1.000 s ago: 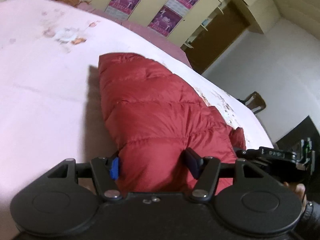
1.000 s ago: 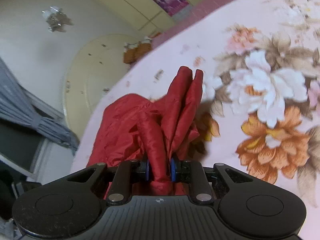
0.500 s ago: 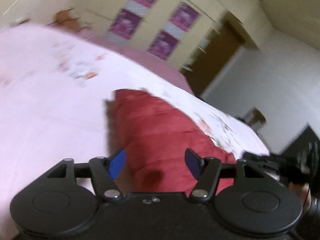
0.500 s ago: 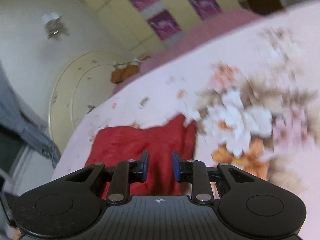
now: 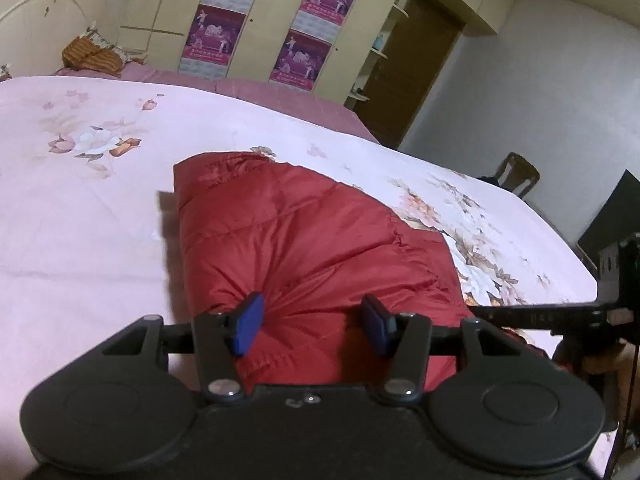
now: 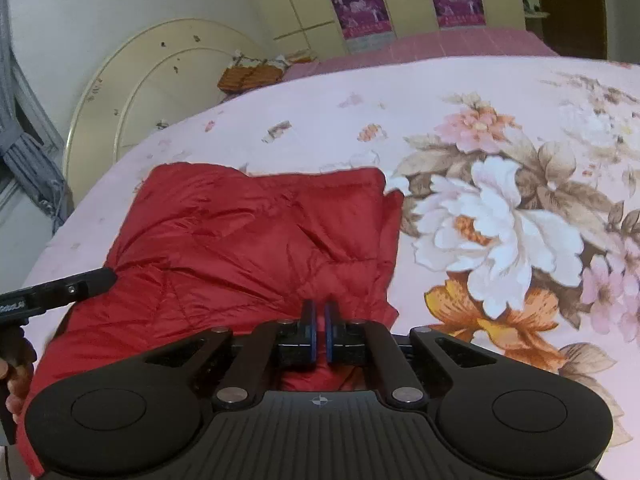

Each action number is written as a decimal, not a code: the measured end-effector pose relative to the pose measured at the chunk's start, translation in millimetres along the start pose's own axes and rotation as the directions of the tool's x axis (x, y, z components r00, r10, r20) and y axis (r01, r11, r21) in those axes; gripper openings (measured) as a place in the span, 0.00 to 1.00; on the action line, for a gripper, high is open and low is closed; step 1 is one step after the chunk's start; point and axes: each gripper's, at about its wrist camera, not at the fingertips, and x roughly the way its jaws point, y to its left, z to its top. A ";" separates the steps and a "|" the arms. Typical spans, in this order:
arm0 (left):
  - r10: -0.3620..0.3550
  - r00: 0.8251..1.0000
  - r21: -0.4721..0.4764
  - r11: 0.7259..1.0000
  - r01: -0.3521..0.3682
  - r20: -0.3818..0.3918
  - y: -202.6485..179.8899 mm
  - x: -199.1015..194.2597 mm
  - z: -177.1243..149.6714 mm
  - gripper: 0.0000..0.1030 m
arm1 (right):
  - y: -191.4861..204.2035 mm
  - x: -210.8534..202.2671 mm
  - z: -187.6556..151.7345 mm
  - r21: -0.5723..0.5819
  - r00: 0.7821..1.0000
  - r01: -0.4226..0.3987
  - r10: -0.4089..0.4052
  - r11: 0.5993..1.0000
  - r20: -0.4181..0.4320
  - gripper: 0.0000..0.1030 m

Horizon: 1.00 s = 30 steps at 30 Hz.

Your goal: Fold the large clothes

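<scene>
Left wrist view. Red padded jacket [image 5: 304,240] lay folded into a thick block on the bed [image 5: 80,208], near the bed's near edge. Left tongs [image 5: 310,326] stood wide open, blue pads [image 5: 249,322] splayed to either side of a puffed bulge at the jacket's near end. Pads looked to press on or sit just above the fabric; nothing was clamped between them. Right tool's black bar [image 5: 552,314] showed at the right edge, just beside the jacket's corner.

Risk, as judged: the filling is springy. With the left tongs holding nothing, the top layer could puff up and slide off the lower one, undoing the fold. Slick shell fabric would help it slip.

Right wrist view. Jacket [image 6: 240,248] seen from the other side, its surface creased, far edge lying roughly straight on the floral cover [image 6: 500,220]. Right tongs [image 6: 319,336] were drawn nearly shut, only a narrow slit between the pads. Red fabric showed directly behind and below them; whether a thin pleat was pinched in the slit, I could not tell. Left tool's bar [image 6: 60,288] entered at the left.

Risk, as judged: if a pleat is caught there, any lift would drag the corner and skew the block. The jacket also sat near the bed's edge, so a pull toward the person could tip it off.

Containers: a woven basket-like thing [image 6: 252,72] sat by the headboard [image 6: 132,92]; contents too small to make out.
</scene>
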 end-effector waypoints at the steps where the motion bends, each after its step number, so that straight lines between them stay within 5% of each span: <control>1: 0.002 1.000 0.014 1.000 -0.002 0.010 -2.6 -6.0 4.1 0.51 | 1.8 -5.0 4.4 0.002 1.000 0.017 -0.017 1.000 0.009 0.03; 4: -0.012 0.999 0.081 0.997 0.009 0.045 -16.8 -14.3 20.0 0.51 | 13.9 -34.7 22.1 -0.003 0.992 -0.007 0.008 1.000 0.127 0.03; 6: -0.026 0.999 0.102 0.995 0.022 0.042 -25.7 -2.7 31.0 0.51 | 35.0 -32.4 39.0 -0.077 0.991 -0.025 0.035 0.997 0.132 0.03; 12: 0.051 0.999 0.107 0.993 -0.050 -0.005 -26.1 46.8 50.4 0.51 | 82.3 28.6 59.8 -0.226 0.996 -0.085 0.086 0.971 -0.005 0.03; 17: 0.137 0.989 0.060 0.989 -0.134 -0.049 -4.8 57.4 49.5 0.53 | 59.5 56.4 57.1 -0.183 0.998 -0.001 -0.009 0.983 -0.058 0.03; 22: 0.117 0.993 0.063 0.991 -0.117 -0.003 -9.5 17.8 42.9 0.51 | 36.3 34.8 57.9 -0.142 0.996 0.058 -0.066 0.988 -0.052 0.03; 27: -0.006 1.000 0.143 0.990 0.005 0.009 -57.4 -27.4 10.6 0.51 | 67.6 -29.6 32.1 -0.244 0.998 -0.058 0.064 0.968 0.017 0.04; 30: 0.018 1.000 0.215 0.976 -0.015 -0.012 -79.6 -29.6 -16.1 0.52 | 85.0 -35.8 8.7 -0.324 0.995 -0.096 0.100 0.941 -0.004 0.04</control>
